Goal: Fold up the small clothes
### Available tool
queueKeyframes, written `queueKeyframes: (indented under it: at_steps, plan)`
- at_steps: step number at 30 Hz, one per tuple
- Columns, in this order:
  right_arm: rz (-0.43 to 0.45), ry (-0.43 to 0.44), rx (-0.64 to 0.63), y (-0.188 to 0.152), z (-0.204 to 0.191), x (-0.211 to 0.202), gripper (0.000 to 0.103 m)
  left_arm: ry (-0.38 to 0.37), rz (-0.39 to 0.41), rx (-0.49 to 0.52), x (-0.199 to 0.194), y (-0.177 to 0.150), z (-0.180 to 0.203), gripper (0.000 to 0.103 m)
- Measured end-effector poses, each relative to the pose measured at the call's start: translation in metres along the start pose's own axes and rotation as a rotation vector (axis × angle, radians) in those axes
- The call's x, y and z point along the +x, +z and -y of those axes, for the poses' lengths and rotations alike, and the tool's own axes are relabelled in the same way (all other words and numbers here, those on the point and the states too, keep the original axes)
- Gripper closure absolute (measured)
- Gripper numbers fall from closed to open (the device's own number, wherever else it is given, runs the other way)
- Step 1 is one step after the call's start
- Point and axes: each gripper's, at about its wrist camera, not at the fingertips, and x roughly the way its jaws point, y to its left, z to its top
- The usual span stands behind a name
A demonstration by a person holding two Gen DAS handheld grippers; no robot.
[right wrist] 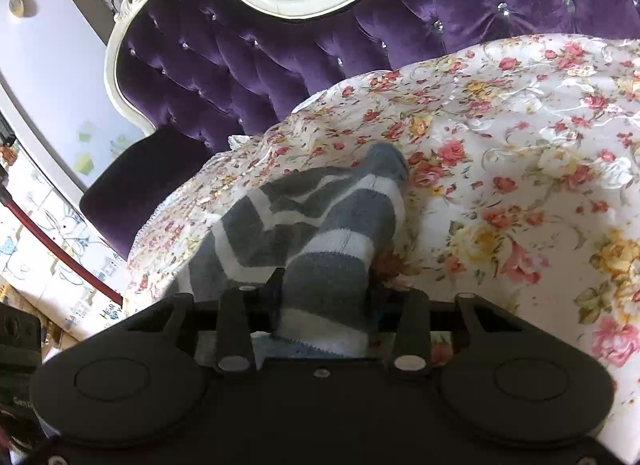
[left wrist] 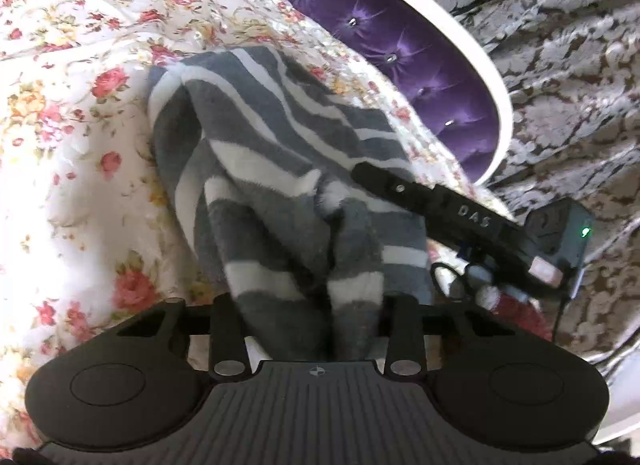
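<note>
While both tongs pinch striped sock (left wrist: 280,169), it drapes over floral bedspread (left wrist: 72,113) just below purple tufted headboard (right wrist: 248,53). Left gripper (left wrist: 316,305) clamps bunched fabric; right gripper (right wrist: 324,297) clamps cuff end. Soft, light, floppy, likely stretchy; hold at opposite ends.

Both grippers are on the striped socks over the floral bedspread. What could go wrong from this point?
1. The left gripper holds the striped socks bunched; the layers may fold unevenly.
2. The right gripper pinches only one end of the socks, so the fuzzy fabric might slip out when pulled.
3. The bedspread is soft and rumpled; a fold laid on it may not stay flat.
</note>
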Motion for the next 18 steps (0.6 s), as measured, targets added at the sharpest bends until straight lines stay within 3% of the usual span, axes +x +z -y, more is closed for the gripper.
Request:
queueKeyframes:
  at_steps: [4,8,18]
  plan:
    - [-0.003,-0.022,-0.003,0.0,-0.015,-0.024,0.06,-0.046,0.019,0.02,-0.016,-0.008,0.016,0.071]
    - [-0.015,-0.038,0.004,-0.011,-0.029,-0.065,0.06,-0.07,0.029,0.051,-0.04,-0.038,0.043,0.071]
    - [-0.091,-0.088,-0.017,-0.1,-0.058,-0.154,0.058,-0.046,-0.036,0.108,-0.082,-0.155,0.086,0.07]
